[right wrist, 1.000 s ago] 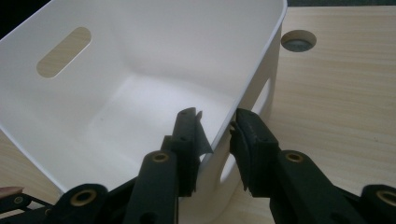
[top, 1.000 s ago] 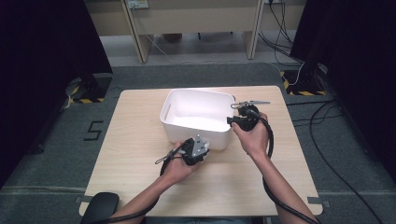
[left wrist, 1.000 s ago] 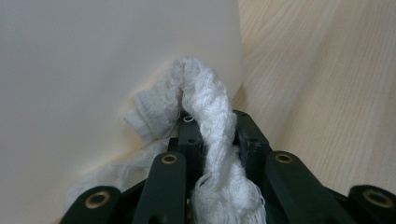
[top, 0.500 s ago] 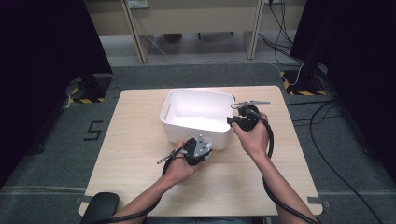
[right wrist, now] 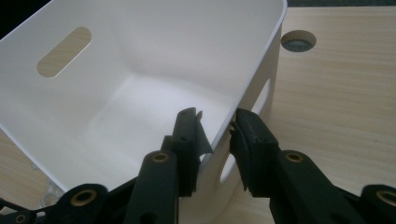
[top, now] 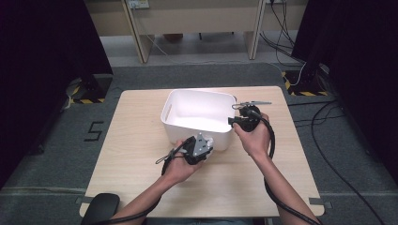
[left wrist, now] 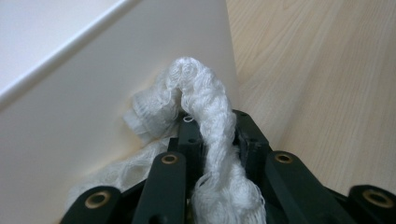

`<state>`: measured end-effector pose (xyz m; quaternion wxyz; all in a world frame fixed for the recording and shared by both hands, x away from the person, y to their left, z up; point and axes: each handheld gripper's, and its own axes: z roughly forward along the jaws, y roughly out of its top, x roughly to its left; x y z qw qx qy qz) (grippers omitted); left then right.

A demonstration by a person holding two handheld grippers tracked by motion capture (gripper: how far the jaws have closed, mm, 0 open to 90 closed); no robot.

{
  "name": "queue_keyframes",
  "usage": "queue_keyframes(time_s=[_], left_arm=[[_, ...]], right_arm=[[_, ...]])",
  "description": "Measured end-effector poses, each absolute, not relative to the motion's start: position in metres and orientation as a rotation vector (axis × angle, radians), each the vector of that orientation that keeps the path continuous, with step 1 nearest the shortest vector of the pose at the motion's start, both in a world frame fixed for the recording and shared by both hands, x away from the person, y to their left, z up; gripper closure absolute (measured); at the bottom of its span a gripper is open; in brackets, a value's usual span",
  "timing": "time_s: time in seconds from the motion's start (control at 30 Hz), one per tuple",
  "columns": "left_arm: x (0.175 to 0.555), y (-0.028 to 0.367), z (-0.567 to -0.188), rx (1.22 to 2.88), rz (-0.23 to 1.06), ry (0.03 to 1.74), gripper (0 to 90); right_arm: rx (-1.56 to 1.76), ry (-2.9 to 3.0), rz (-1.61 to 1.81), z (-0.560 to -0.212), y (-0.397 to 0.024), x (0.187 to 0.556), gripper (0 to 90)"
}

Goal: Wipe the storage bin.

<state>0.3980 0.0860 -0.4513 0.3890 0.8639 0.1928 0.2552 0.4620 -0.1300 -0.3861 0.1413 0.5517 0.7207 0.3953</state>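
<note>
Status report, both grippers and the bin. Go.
Left gripper shut on white cloth, against bin's outer wall. Right gripper straddles white bin rim. Bin empty, nothing obstructing.

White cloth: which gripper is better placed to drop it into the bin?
Left. The left gripper already pinches the white cloth beside the bin's outer wall; the right gripper straddles its rim.

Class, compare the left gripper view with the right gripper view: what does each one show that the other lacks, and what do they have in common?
Left gripper view alone: a twisted white cloth clamped in the left gripper, pressed against the outer wall of the white bin.

Right gripper view alone: the bin's bare inside, its slot handle, the right gripper with one jaw on each side of the bin's wall at the rim, and a round hole in the table.

Both: the white bin and the wooden table.
</note>
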Motion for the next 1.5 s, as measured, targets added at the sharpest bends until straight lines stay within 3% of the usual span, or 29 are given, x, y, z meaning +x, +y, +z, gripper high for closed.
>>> queue_keyframes(time_s=[1.5], left_arm=[[0.396,0.080,-0.426,2.159,0.665,0.463,75.6]], right_arm=[[1.593,2.081,1.140,-0.386,-0.131,0.463,70.9]])
